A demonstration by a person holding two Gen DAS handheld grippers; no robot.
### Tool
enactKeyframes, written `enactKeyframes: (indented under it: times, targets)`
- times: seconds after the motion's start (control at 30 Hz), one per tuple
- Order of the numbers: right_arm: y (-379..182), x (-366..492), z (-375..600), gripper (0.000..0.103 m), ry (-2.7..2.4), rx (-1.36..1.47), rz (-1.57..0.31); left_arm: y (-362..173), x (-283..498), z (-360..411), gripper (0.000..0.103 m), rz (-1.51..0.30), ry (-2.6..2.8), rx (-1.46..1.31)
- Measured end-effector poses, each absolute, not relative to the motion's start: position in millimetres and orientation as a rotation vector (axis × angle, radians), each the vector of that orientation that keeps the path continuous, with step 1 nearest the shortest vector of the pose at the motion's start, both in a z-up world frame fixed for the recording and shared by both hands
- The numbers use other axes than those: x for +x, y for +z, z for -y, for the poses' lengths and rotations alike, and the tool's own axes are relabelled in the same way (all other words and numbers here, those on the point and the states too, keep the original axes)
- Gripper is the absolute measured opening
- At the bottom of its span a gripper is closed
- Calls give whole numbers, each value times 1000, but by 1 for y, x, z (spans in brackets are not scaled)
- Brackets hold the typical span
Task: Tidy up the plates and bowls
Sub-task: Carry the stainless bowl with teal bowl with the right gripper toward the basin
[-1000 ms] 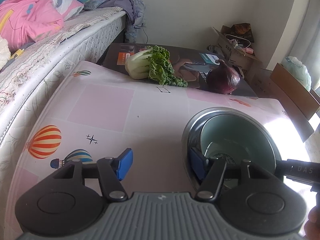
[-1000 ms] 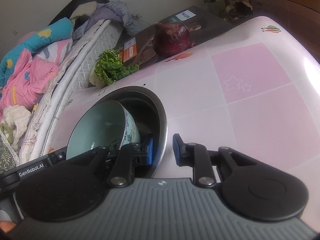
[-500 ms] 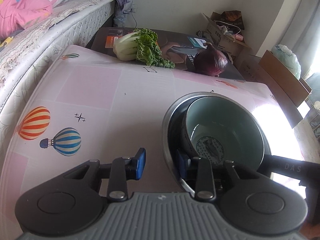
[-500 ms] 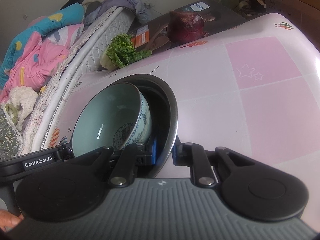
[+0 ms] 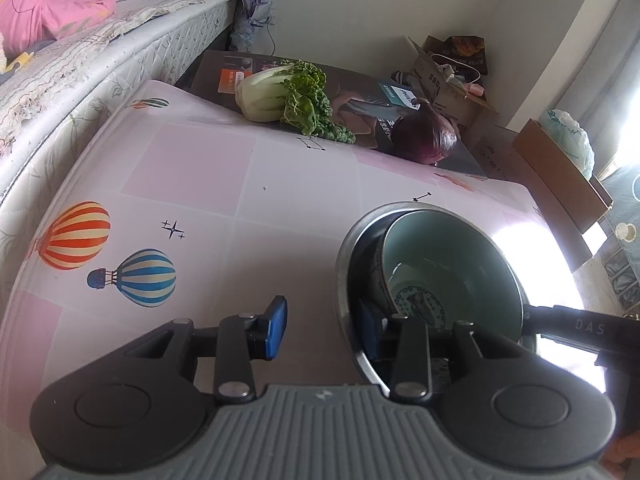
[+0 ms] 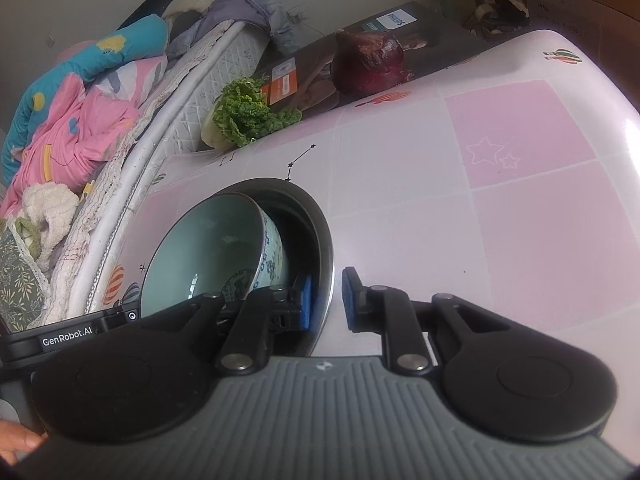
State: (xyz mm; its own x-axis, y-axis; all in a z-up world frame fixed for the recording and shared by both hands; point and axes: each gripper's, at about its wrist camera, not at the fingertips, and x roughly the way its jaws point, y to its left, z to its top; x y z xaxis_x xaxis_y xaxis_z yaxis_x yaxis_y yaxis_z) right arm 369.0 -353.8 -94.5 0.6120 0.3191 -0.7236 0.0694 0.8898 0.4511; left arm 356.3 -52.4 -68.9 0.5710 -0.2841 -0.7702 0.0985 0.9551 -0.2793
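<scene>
The steel bowl (image 5: 345,280) sits on the bench (image 5: 248,200) with the ceramic bowl (image 5: 452,264) nested inside it, tipped against the wall nearer the left gripper.

The right gripper (image 6: 325,296) is clenched on the steel bowl's rim: one pad lies inside the wall, the other outside, with only the thin metal between them.

The left gripper (image 5: 322,327) straddles the opposite rim. Its fingers have just been closing, then eased slightly apart again. One finger (image 5: 370,330) sits inside the steel bowl, beside the ceramic bowl's foot; the other hangs clear over the bench, well apart from the rim. The rim is between them but not pinched, so this gripper counts as released.

The step in hand looks like a two-sided hold on the nested pair, half done.

The next move calls for the left fingers to close fully on the rim, without nudging the leaning ceramic bowl, before any lift or slide. The lift should stay level, since the inner bowl rests loose and could shift or clatter.

A cabbage (image 5: 288,98) and an onion (image 5: 426,138) lie at the bench's far edge, out of the way.
</scene>
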Motion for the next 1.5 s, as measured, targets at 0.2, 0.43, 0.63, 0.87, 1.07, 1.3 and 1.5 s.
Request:
enactKeyframes:
  times: [0.2, 0.43, 0.63, 0.87, 1.07, 1.3, 1.5]
  targets:
    - [-98, 372, 351, 9, 158, 479, -910, -72, 363, 51, 26, -941, -250, -242]
    - [-98, 371, 350, 9, 160, 490, -906, -71, 362, 61, 12, -942, -259, -220]
    - [-99, 371, 351, 9, 161, 494, -907, -72, 362, 64, 12, -950, -255, -204]
    - [-100, 367, 351, 10, 169, 483, -896, -70, 358, 69, 12, -929, -236, -157]
    - [-102, 371, 347, 10, 158, 472, -909, -70, 360, 73, 12, -925, -222, -135]
    - [-101, 368, 346, 10, 158, 453, -892, -69, 356, 75, 12, -909, -212, -120]
    - [-96, 368, 347, 10, 159, 455, -879, -65, 357, 76, 13, -896, -209, -118]
